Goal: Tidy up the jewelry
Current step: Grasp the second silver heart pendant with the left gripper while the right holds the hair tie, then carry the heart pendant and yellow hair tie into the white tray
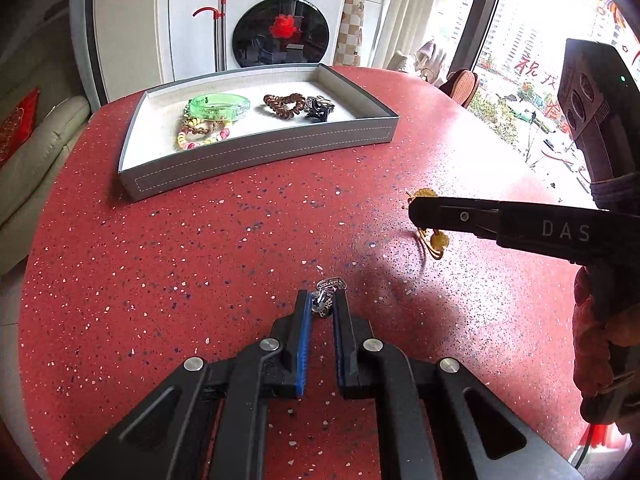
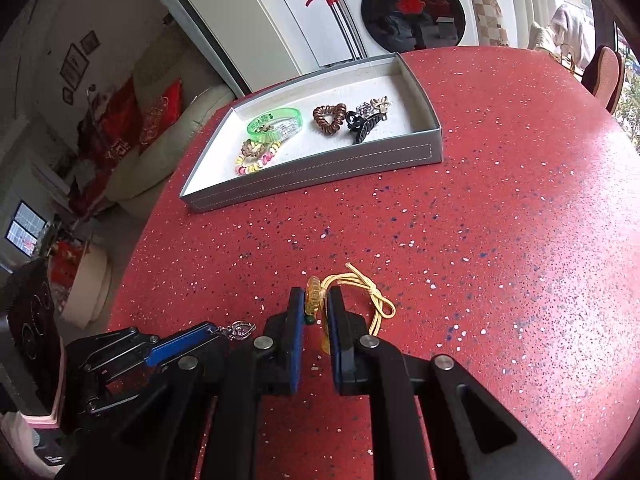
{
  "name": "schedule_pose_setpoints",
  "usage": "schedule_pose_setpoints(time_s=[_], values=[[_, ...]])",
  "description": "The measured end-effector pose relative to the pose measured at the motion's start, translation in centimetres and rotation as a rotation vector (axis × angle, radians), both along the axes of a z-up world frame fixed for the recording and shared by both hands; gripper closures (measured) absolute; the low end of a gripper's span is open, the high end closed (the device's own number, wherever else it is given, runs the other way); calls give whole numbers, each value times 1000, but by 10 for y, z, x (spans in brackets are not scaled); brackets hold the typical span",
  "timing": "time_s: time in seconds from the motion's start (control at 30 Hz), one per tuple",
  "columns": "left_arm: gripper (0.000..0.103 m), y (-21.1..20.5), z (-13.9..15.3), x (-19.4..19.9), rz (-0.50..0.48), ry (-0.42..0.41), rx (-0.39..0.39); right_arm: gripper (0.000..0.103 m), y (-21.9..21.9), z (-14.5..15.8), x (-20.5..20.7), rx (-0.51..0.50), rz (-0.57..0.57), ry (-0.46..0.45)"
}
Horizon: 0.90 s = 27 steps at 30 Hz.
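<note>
Tray ahead — bangle, scrunchies, claw clip inside.

**Bright daylight over a red speckled table**

A round red table flecked with white and blue fills the foreground. Behind it, a white front-loading washing machine with a dark round door, a red-handled mop leaning beside it. Off to the left, a cream sofa with red cushions, framed pictures on the wall above. On the right, big windows pour in daylight, tower blocks outside
</note>
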<state>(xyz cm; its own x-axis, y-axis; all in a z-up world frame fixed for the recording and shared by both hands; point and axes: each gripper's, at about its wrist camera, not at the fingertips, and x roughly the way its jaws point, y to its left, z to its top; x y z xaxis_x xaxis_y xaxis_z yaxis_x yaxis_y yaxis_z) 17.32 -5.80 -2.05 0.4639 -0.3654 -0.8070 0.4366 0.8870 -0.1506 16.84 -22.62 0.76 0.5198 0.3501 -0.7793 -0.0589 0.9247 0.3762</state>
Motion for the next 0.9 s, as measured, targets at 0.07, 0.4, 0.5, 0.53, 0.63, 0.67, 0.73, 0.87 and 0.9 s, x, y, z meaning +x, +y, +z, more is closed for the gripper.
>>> schedule_pose_setpoints(time_s=[0.07, 0.4, 0.5, 0.53, 0.63, 0.67, 0.73, 0.87, 0.9], values=[[74, 2, 2, 1, 7, -3, 1, 91, 0, 2, -2, 1, 0, -5], [74, 13, 15, 6, 29, -28, -12, 91, 3, 11, -5, -3, -1, -17], [74, 14, 18, 9, 34, -33, -16, 91, 5, 13, -5, -5, -1, -19], [74, 15, 19, 9, 35, -36, -17, 91, 5, 14, -5, -4, -2, -21], [74, 18, 22, 11, 40, -43, -21, 91, 5, 18, -3, -1, -4, -27], [74, 19, 24, 12, 41, -47, -22, 91, 6, 19, -2, 0, -4, -29], [74, 21, 27, 16, 49, -55, -22, 91, 5, 23, 0, 0, -5, -37], [74, 28, 36, 26, 63, -74, -27, 91, 6, 32, 7, -3, -2, -55], [74, 29, 38, 29, 67, -80, -27, 91, 6, 35, 9, -6, -2, -60]])
